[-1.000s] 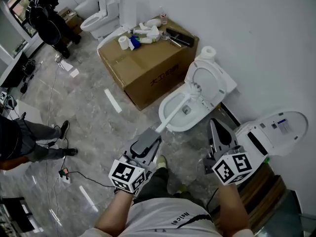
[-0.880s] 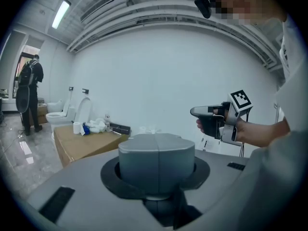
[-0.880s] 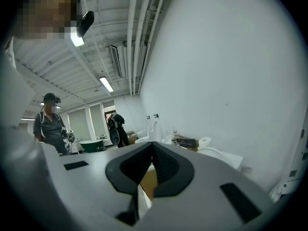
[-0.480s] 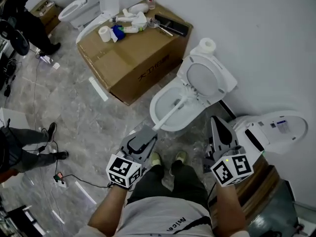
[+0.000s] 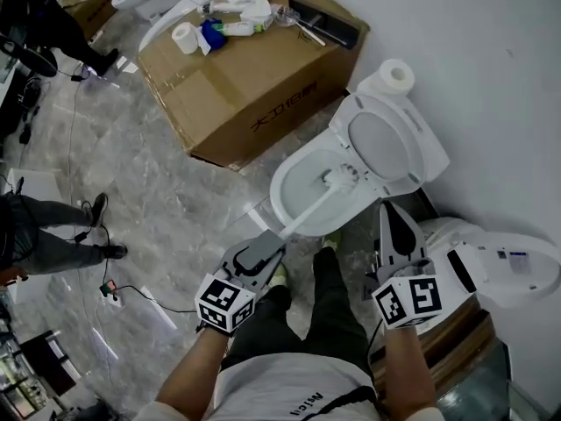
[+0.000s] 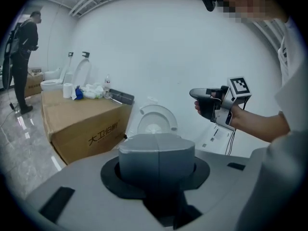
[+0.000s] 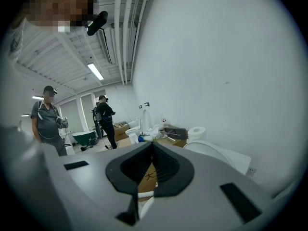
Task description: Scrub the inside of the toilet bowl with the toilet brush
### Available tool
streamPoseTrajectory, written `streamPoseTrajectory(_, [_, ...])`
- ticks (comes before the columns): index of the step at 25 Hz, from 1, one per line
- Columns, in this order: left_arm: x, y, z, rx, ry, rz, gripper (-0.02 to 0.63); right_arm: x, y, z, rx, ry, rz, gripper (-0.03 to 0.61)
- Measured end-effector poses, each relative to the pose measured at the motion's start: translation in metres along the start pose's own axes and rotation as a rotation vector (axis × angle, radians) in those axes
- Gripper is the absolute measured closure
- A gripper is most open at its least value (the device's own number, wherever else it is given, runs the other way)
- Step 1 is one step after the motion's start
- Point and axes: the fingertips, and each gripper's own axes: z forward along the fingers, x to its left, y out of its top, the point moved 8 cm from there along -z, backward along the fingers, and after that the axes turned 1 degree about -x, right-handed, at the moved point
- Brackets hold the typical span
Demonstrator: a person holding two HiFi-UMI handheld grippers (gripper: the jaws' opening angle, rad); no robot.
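Brush [image 5: 308, 207] has its bristle end down inside the toilet bowl [image 5: 282, 202], against the back wall near the hinge. The white handle slants out over the front rim. The left gripper [image 5: 266, 246] is clamped on the far end of that handle. In the left gripper view its jaws sit pressed together and hide the handle itself. The right gripper [image 5: 389, 207] is closed on nothing and hangs beside the bowl, near a second white toilet [image 5: 500, 266]. Seat and lid [image 5: 386, 143] are tipped up against the wall, with a toilet roll [image 5: 394, 76] on the tank. A cardboard box [image 5: 254, 86] stands just left of the bowl.

Scrubbing looks under way. To do it well, sweep the bristles round the whole inner wall and under the rim, not just the back. The grip is far from the head, so leverage looks weak. Steer with small wrist arcs and steady downward pressure. The handle could twist in the jaws or ride up over the rim. The free gripper should stay clear of the lid.
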Motion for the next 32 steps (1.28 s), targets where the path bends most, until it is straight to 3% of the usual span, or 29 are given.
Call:
streamPoseTrajectory(4, [0.001,-0.004,0.030,0.050,0.023,-0.004,0.462,-0.027,-0.006,0.034,0.018,0.061,-0.012,0.565])
streamPoseTrajectory(8, [0.020,-0.029,0.076,0.111,0.016,-0.027,0.462,-0.043,-0.038,0.067,0.047,0.081,-0.010,0.565])
streamPoseTrajectory(12, [0.048,-0.073,0.111,0.169,0.002,-0.063,0.462,-0.050,-0.093,0.078,0.089,0.062,0.038,0.565])
streamPoseTrajectory(18, [0.081,-0.132,0.155,0.225,-0.035,-0.049,0.462,-0.056,-0.177,0.084,0.121,0.026,0.077,0.565])
streamPoseTrajectory(24, [0.100,-0.163,0.190,0.270,-0.063,-0.025,0.462,-0.069,-0.214,0.099,0.084,-0.021,0.103,0.565])
streamPoseTrajectory(32, [0.100,-0.192,0.220,0.318,-0.093,0.017,0.462,-0.085,-0.263,0.116,0.112,-0.056,0.093,0.565])
